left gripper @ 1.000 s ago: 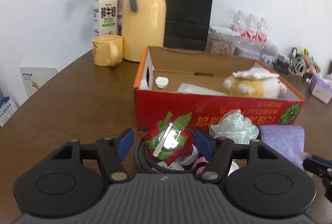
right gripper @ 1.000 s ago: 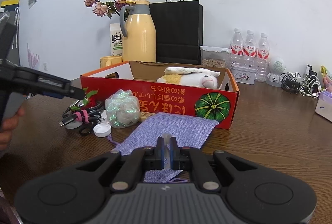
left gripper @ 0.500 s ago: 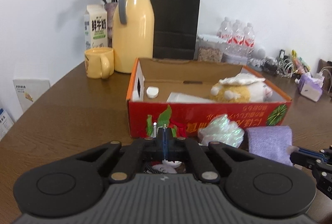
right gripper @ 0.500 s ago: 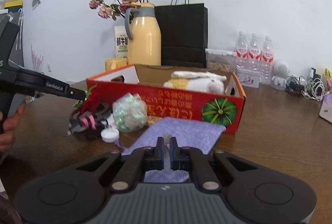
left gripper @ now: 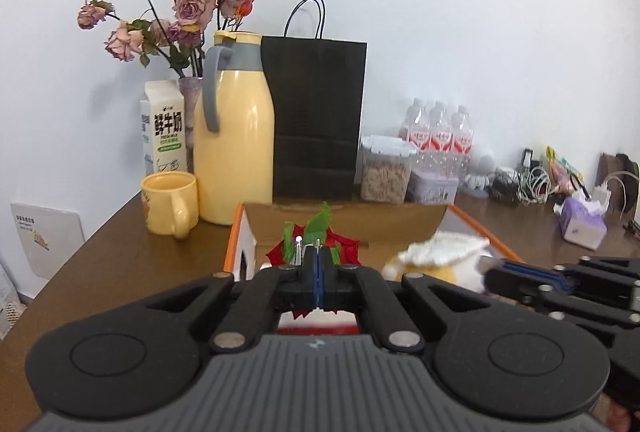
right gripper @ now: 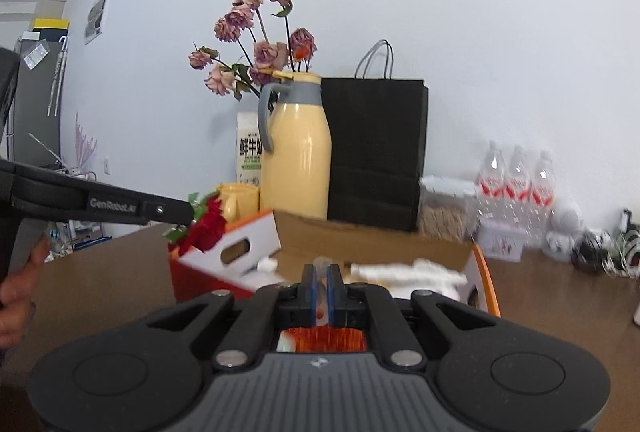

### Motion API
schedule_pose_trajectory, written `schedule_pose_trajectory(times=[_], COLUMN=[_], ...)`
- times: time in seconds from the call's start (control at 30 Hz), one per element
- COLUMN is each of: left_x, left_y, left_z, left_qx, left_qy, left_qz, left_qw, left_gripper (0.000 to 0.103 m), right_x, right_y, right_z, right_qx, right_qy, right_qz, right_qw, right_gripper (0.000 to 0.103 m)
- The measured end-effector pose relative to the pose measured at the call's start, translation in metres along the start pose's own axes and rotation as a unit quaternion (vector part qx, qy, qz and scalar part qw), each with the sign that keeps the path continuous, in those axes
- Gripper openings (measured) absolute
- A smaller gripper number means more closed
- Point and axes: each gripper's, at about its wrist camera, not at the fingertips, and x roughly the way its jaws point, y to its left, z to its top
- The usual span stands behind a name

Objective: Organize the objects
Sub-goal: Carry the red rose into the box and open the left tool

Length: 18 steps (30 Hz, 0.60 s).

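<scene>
My left gripper (left gripper: pixel 318 258) is shut on a red cloth flower (left gripper: pixel 344 244) with green leaves and a metal clip, held in the air over the left end of the open orange cardboard box (left gripper: pixel 236 232). The right wrist view shows this gripper (right gripper: pixel 186 214) carrying the flower (right gripper: pixel 208 224) above the box's white end wall (right gripper: pixel 236 252). My right gripper (right gripper: pixel 321 272) is shut on a small translucent piece (right gripper: pixel 322 263), above the box's near side. A white and yellow plush toy (left gripper: pixel 440 252) lies inside the box. The purple pouch is out of view.
Behind the box stand a yellow jug (left gripper: pixel 236 152), a yellow mug (left gripper: pixel 170 202), a milk carton (left gripper: pixel 162 128), a vase of dried roses (left gripper: pixel 180 12) and a black paper bag (left gripper: pixel 316 120). Water bottles (left gripper: pixel 438 132), a food container (left gripper: pixel 386 168), cables (left gripper: pixel 520 184) and a tissue pack (left gripper: pixel 582 224) fill the back right.
The left jaws closed on the red flower and lifted it off the cable coil to above the box. The right gripper rose from the purple pouch with the pale piece between its pads.
</scene>
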Motion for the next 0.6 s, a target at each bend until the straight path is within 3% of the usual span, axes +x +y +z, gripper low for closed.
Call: schedule_pose_trajectory(times=[0.17,0.33,0.6], left_x=[0.036,0.079,0.092], left_y=[0.001,0.010,0.008], left_z=[0.013,0.016,0.006], left_qx=[-0.013,-0.061,-0.042], left_qy=[0.002,0.017,0.028], left_qz=[0.005,0.018,0.029], left_qw=[0.9999,0.9978,0.9983], left_gripper=[0.002,0.002,0.004], right_x=[0.044,0.090,0.109], right_y=[-0.003,-0.012,-0.029], right_z=[0.020,0.026,0.010], right_qx=[0.000,0.009,0.032], right_qy=[0.002,0.009,0.037], right_qz=[-0.008,-0.028,-0.033], right_qw=[1.000,1.000,0.998], right_gripper=[0.005,0.004,0.007])
